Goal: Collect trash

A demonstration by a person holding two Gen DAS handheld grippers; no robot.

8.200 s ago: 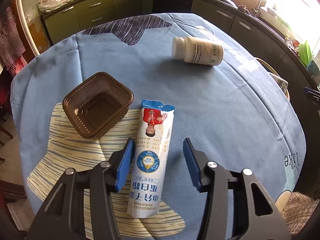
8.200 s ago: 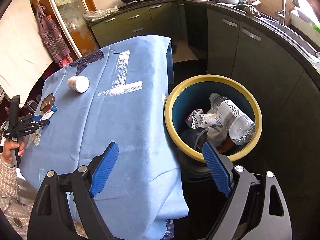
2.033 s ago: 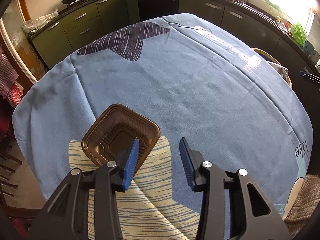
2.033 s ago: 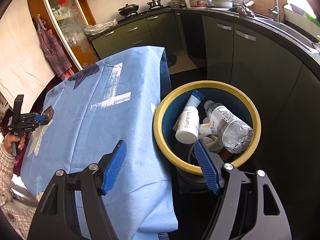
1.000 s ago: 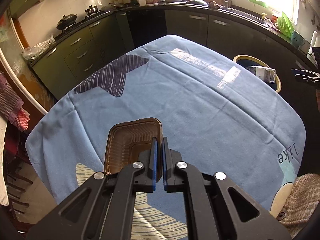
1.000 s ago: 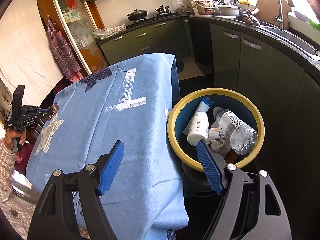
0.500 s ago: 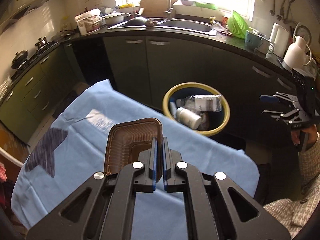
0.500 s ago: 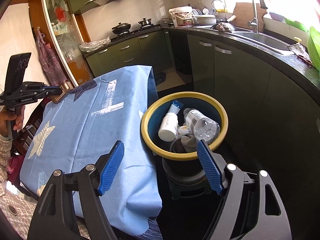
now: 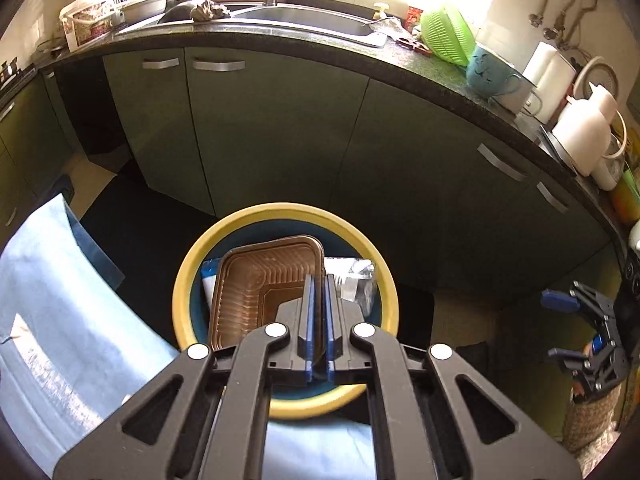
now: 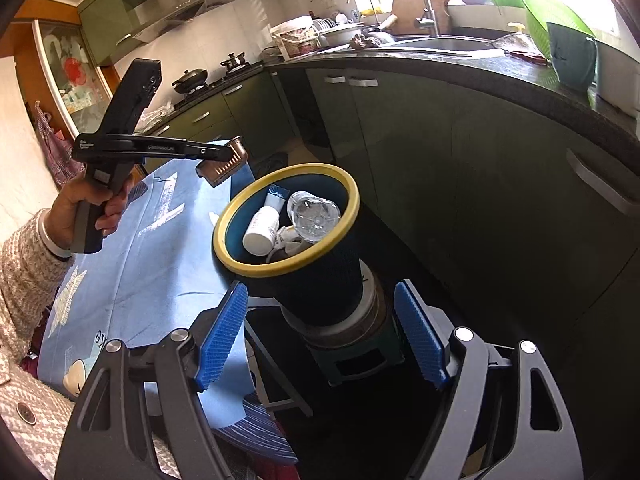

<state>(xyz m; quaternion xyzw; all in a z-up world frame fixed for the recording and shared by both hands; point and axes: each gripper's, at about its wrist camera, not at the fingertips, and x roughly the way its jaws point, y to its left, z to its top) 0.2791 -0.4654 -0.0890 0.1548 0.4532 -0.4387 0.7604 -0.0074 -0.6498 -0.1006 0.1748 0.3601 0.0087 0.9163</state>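
My left gripper [image 9: 318,284] is shut on the rim of a brown plastic tray [image 9: 256,284] and holds it in the air above the yellow-rimmed trash bin [image 9: 188,276]. In the right wrist view the left gripper [image 10: 236,152] holds the brown tray [image 10: 222,164] up and to the left of the bin [image 10: 320,288]. The bin holds a white pill bottle [image 10: 260,232], a clear plastic bottle [image 10: 314,216] and a white wrapper [image 10: 276,196]. My right gripper [image 10: 320,328] is open and empty, low in front of the bin; it also shows in the left wrist view [image 9: 576,320].
The table with the blue cloth [image 10: 152,248] stands left of the bin, also in the left wrist view [image 9: 60,320]. Dark green cabinets [image 9: 280,128] and a counter with a sink [image 9: 312,24] run behind the bin. The bin stands on a small stool [image 10: 360,356].
My left gripper has carried the brown tray from over the table to above the bin. My right gripper has dropped lower and nearer the bin's side.
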